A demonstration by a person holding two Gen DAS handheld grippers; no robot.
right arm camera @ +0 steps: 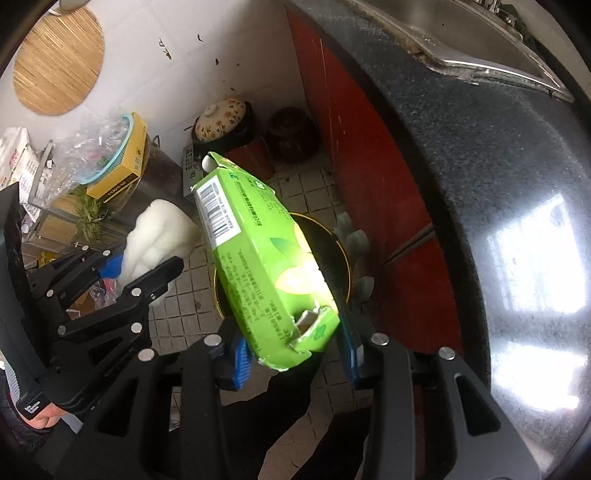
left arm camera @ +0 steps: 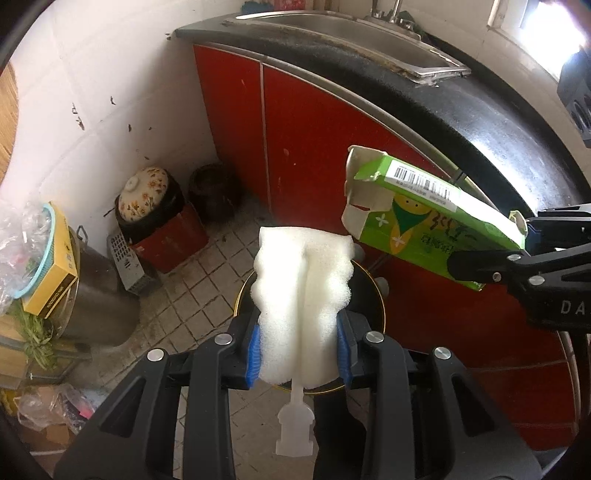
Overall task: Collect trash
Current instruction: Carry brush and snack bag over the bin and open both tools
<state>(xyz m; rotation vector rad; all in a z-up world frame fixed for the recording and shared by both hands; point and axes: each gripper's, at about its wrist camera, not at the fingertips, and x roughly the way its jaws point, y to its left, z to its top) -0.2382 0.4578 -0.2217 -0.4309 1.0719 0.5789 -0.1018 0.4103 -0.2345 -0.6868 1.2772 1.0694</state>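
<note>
My left gripper [left arm camera: 300, 352] is shut on a white foam sponge head [left arm camera: 303, 280] with a pale plastic stem; its blue pads squeeze the foam from both sides. The same sponge [right arm camera: 155, 236] shows at the left of the right wrist view, in the left gripper [right arm camera: 147, 273]. My right gripper [right arm camera: 295, 354] is shut on a torn green carton [right arm camera: 258, 266] with a barcode. That carton [left arm camera: 428, 218] hangs at the right in the left wrist view, held by the right gripper [left arm camera: 491, 266]. Both items hover over a round black bin with a gold rim [left arm camera: 369, 306], also seen on the tiled floor [right arm camera: 332, 258].
Red cabinet doors [left arm camera: 314, 129] and a dark countertop [left arm camera: 480, 122] with a steel sink [left arm camera: 351, 33] curve along the right. A floral lidded pot [left arm camera: 144, 192], a dark jar [left arm camera: 214, 192], a steel pot [left arm camera: 96, 299] and a yellow box [left arm camera: 55, 273] crowd the left corner.
</note>
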